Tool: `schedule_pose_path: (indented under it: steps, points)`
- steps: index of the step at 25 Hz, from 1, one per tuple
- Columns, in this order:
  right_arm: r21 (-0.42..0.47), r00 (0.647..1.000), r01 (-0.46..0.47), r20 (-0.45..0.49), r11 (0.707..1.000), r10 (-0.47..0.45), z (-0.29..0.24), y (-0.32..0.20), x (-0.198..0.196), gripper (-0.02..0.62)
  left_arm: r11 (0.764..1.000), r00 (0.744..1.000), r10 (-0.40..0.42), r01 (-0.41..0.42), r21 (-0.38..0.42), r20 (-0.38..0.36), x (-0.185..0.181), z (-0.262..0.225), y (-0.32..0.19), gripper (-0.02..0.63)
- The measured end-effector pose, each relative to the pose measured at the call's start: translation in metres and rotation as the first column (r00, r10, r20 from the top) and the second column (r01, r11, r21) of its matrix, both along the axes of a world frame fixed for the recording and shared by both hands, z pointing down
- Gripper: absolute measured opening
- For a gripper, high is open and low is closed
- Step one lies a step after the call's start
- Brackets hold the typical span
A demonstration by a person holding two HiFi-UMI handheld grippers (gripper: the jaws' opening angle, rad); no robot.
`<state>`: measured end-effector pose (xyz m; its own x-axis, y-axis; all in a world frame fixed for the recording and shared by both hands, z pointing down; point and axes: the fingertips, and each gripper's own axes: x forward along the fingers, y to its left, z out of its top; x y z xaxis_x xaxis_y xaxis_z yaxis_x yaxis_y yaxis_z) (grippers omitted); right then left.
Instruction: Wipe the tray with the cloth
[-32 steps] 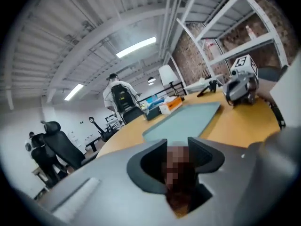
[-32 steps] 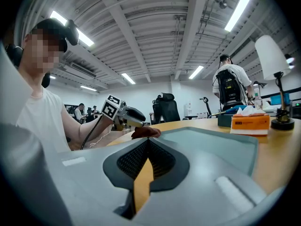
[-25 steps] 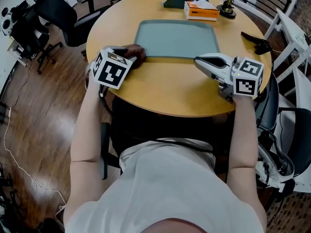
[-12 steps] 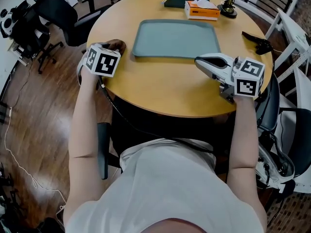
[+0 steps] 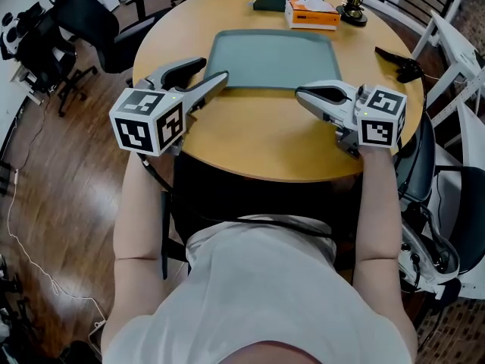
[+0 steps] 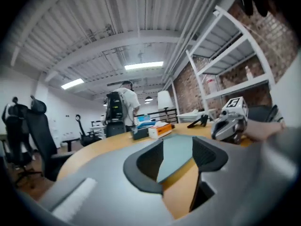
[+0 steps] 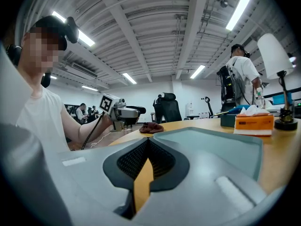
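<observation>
Tray point(image 5: 273, 59) on table point(image 5: 250, 139), cloth point(image 7: 151, 126) beside it; left gripper point(image 5: 214, 69) opening, empty; right gripper point(image 5: 299, 92) closed, empty.

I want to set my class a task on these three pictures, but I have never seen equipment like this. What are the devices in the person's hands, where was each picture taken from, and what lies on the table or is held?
A person at a round table holds a hand-operated gripper in each hand; the marker cubes belong to them. One picture looks down from a camera on the person's head. The other two come from cameras riding on each gripper, looking along its jaws. On the table lie a grey-green tray, a brown cloth beside it, and a tissue box farther back. The left gripper is opening, with nothing between its jaws. The right gripper is shut and empty. Nothing is held.
</observation>
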<state>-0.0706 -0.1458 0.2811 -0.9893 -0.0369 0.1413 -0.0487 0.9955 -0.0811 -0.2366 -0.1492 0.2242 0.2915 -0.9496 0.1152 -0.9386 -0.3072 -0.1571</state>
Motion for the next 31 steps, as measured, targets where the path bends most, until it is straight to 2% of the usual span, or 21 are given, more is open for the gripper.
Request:
schedule_pose_path:
  steps: [3, 6, 11, 31]
  points:
    - [-0.001, 1.000, 0.007, -0.002, 1.000, -0.007, 0.001, 0.000, -0.008, 0.002, 0.991, 0.987, 0.129, -0.130, -0.009, -0.098, 0.038, 0.007, -0.002, 0.442]
    - [0.005, 1.000, 0.008, -0.006, 1.000, -0.008, 0.001, 0.001, -0.011, 0.001, 0.985, 0.976, 0.162, -0.169, -0.037, -0.146, 0.052, 0.018, -0.010, 0.324]
    - [0.009, 1.000, 0.010, -0.008, 1.000, -0.010, 0.000, 0.001, -0.011, 0.000, 0.975, 0.969, 0.187, -0.203, -0.089, -0.165, 0.062, 0.036, -0.018, 0.322]
    - [0.005, 1.000, 0.013, -0.008, 1.000, -0.013, 0.001, 0.002, -0.011, 0.000, 0.970, 0.966, 0.217, -0.230, -0.082, -0.142, 0.066, 0.039, -0.016, 0.322]
